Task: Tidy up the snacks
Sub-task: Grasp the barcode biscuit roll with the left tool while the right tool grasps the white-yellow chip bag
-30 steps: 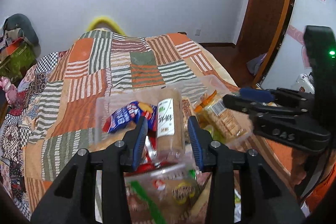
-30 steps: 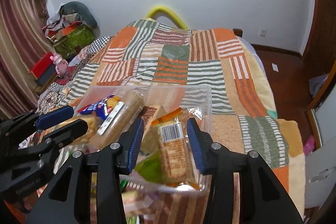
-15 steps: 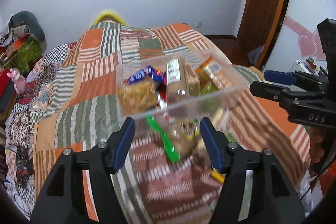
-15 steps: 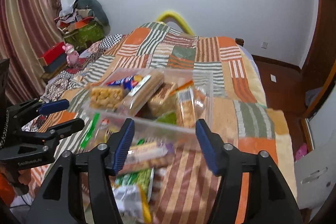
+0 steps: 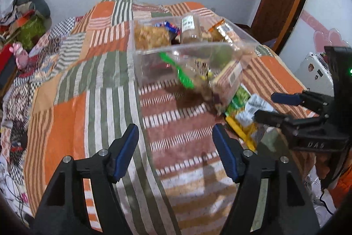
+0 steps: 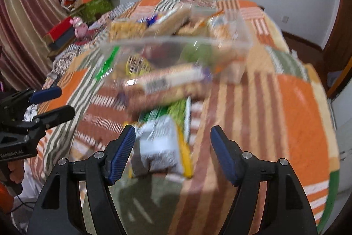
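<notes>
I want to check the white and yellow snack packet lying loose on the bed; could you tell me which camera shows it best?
The right wrist view: the packet lies whole near the camera, though blurred. In the left wrist view the packet sits off to the side, partly behind the other claw.

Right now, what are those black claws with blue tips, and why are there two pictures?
They are grabbing tools that a person holds, one in each hand. Each carries a camera looking along its fingers, so one picture comes from the left tool and one from the right tool. Both look down at a bed with a patchwork quilt. On it stands a clear plastic box full of snack packets, and more packets lie loose beside it, such as a white and yellow one. Both tools' jaws are opening with nothing between them, so neither holds anything.
</notes>
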`<state>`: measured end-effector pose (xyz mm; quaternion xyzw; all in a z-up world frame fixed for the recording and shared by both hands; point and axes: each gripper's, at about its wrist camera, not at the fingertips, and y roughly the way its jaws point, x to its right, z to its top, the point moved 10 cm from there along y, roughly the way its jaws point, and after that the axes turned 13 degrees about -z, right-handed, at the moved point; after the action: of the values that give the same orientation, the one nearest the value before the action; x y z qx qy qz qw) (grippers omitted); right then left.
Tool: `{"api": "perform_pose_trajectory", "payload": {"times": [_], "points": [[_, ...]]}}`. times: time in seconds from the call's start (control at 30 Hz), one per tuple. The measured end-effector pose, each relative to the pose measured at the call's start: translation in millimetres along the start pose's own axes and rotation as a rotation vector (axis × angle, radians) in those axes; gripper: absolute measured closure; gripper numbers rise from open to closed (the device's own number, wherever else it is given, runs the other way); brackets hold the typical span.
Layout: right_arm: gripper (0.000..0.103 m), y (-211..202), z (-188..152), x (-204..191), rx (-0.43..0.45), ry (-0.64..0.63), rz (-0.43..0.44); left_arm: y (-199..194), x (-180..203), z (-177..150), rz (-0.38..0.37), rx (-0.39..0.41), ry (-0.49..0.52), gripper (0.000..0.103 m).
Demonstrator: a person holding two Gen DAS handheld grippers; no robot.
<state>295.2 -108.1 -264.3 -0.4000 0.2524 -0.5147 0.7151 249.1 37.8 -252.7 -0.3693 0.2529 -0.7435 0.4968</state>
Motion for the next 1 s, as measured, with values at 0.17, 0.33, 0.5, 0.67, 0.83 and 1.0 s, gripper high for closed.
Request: {"api": "perform_pose_trajectory", "payload": {"times": [0.17, 0.33, 0.5, 0.67, 0.83, 1.0], "points": [[0.035, 15, -10, -11, -0.043, -0.014, 0.009, 7, 5, -16, -0.011, -0.029, -0.015, 0.034], [0.048, 17, -12, -15, -0.039, -0.014, 0.019, 8, 19, -12, -0.015, -0.031, 0.036, 0.034], [0.057, 7, -15, 2, -0.014, 0.011, 0.008, 12, 36, 4, -0.029, -0.019, 0.081, 0.034], [0.062, -4, -15, 24, 0.015, 0.043, -0.008, 24, 54, 29, -0.059, -0.007, 0.113, 0.034], [0.067, -14, -14, 44, 0.047, 0.074, -0.025, 47, 72, 60, -0.088, -0.008, 0.140, 0.034], [0.073, -17, -13, 59, 0.061, 0.099, -0.042, 78, 80, 77, -0.091, -0.034, 0.171, 0.034]]}}
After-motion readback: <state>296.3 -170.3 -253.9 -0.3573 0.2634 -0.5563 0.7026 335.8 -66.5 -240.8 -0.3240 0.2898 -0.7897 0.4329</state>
